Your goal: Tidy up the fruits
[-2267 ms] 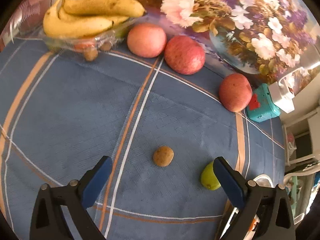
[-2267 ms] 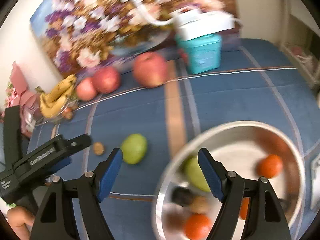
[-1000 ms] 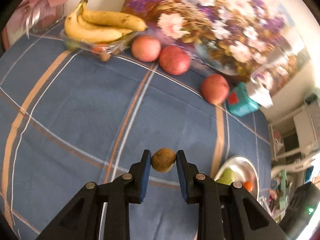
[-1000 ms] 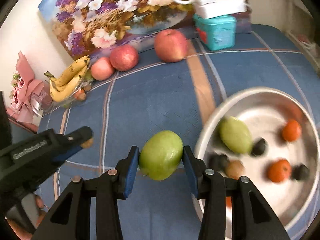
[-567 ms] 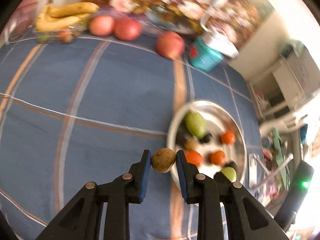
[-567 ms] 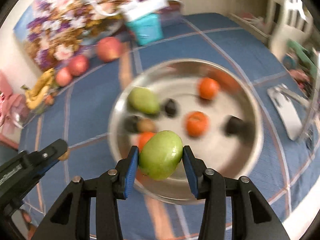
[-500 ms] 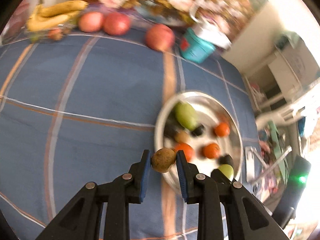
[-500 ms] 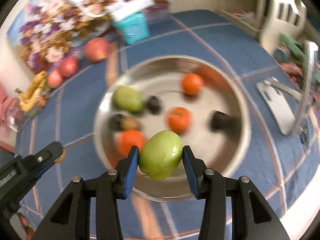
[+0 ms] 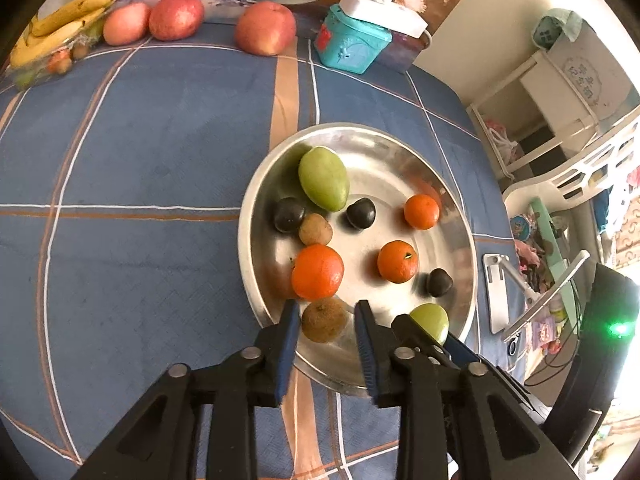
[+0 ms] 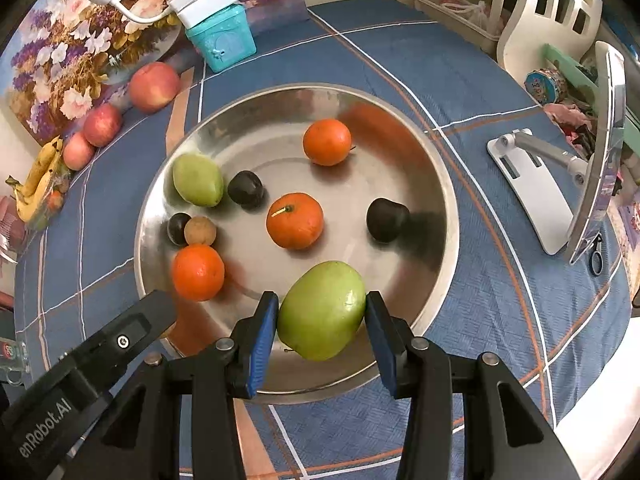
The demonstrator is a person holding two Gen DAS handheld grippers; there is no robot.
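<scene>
A steel bowl (image 9: 460, 208) (image 10: 440, 184) on the blue cloth holds a green mango (image 9: 323, 179) (image 10: 197, 180), three oranges, dark plums and a small brown fruit. My left gripper (image 9: 325, 322) is over the bowl's near rim, its jaws a little apart around a brown fruit (image 9: 323, 320); gaps show on both sides. My right gripper (image 10: 321, 316) is shut on a green mango (image 10: 322, 310) (image 9: 430, 320) above the bowl's near edge. The left gripper's finger (image 10: 132, 328) shows at lower left in the right wrist view.
Three red apples (image 9: 265, 28) (image 10: 154, 86) and bananas (image 9: 60, 20) (image 10: 34, 180) lie along the far edge by a floral picture. A teal box (image 9: 351, 44) (image 10: 222, 38) stands behind the bowl. A tablet stand (image 10: 536, 184) sits at the right.
Both grippers moved over the bowl with their fruits. The left jaws have parted slightly around the brown fruit. The right gripper still grips the green mango.
</scene>
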